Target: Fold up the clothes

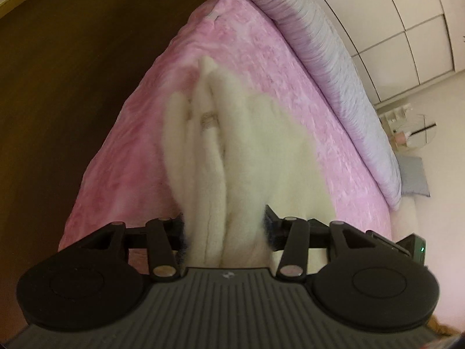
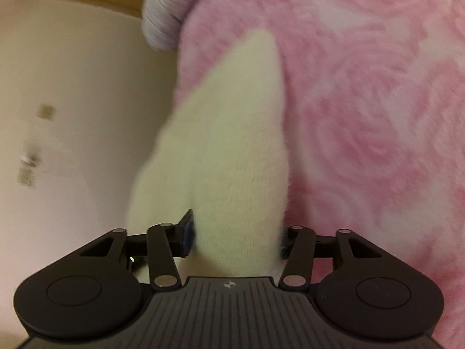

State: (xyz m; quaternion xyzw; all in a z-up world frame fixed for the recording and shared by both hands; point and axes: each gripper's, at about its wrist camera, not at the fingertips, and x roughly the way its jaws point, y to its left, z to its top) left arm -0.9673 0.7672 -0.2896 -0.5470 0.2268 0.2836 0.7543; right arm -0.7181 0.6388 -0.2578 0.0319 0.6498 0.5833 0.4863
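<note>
Fingers of both handheld grippers clasp a fluffy cream-white knitted garment [image 1: 232,157] above a pink rose-patterned plush bed cover [image 1: 290,67].

The left gripper [image 1: 225,229] stands about half open, its pads pressing a thick bunch of gathered folds; the right gripper [image 2: 235,234], likewise partly spread, pinches a single flatter flap of the same garment [image 2: 232,145]. The fabric trails forward from both, draping down onto the cover, with a grey-lilac ribbed quilt [image 1: 314,43] rolled along the bed's far side. The risk, as judged here: the loose, fuzzy knit could slide from either grip, or the left's bunched layers could land creased, spoiling the fold.
</note>
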